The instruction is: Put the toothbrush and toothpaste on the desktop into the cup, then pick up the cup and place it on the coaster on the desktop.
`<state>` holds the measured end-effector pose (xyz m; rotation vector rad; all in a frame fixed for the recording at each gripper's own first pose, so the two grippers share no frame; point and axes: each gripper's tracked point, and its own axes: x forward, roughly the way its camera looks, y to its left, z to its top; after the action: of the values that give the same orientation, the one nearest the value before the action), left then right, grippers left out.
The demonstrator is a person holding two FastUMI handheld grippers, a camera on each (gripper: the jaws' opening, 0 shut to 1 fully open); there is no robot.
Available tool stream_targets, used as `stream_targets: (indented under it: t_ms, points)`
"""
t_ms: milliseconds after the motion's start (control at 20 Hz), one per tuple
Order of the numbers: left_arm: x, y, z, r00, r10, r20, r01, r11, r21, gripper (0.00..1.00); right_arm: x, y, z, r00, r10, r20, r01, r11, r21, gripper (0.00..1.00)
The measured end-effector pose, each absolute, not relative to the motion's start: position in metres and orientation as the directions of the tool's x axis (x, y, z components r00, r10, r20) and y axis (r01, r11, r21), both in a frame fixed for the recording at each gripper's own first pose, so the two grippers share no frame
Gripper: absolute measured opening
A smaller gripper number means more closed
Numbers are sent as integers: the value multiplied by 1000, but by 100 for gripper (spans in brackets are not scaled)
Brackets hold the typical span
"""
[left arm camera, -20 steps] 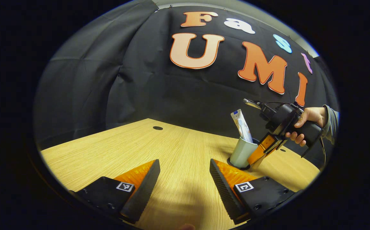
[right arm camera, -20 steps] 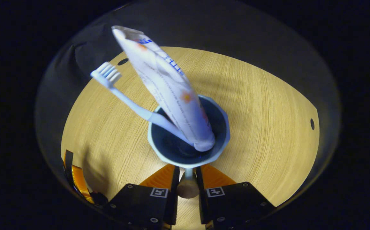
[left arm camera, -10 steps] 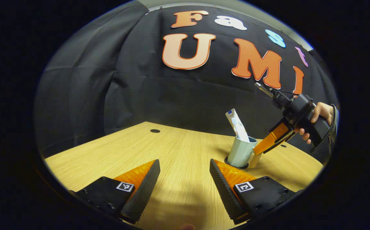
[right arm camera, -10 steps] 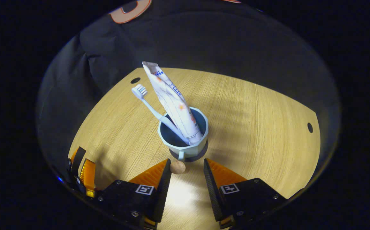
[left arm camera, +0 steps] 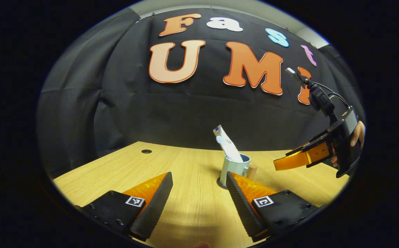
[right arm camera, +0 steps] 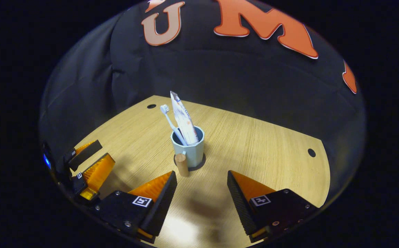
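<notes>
A pale blue cup [right arm camera: 189, 150] stands on a dark coaster [right arm camera: 199, 166] on the wooden desktop [right arm camera: 261, 144], just ahead of the right gripper [right arm camera: 202, 193], whose fingers are spread wide and hold nothing. Inside the cup, a toothbrush [right arm camera: 170, 123] and a toothpaste tube [right arm camera: 182, 117] lean upward, tops well above the rim. The cup's wooden handle [right arm camera: 181, 164] points toward that gripper. The left gripper [left arm camera: 199, 198], fingers likewise apart and empty, sits low over the desktop, cup just beyond its right finger. A hand [left arm camera: 357, 136] grips the right gripper, raised to the cup's right.
</notes>
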<state>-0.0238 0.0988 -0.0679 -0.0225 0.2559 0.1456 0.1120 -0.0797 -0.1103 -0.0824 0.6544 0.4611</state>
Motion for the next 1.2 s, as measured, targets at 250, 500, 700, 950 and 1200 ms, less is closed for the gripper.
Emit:
stream_targets:
  t_ms: [250,500,700,950,1200]
  points:
    - [-8,67,-48,972,106,-209,-95,993,64,99,103,-122,-85,796,359,-488,-376,924,67,89]
    - [5,35,-33,983,61,-175,-53,997,52,98,98,-153,-67,888,299,-350,-297,953,60,89]
    - [14,16,-28,986,43,-164,-34,998,56,99,93,-179,-51,936,255,-244,-246,967,69,89]
    - [18,-1,-22,989,24,-146,-15,998,63,99,85,-205,-46,962,206,-179,-197,978,64,89]
    - [20,-4,-16,991,35,-128,-26,997,69,99,79,-207,-42,973,194,-129,-192,981,27,89]
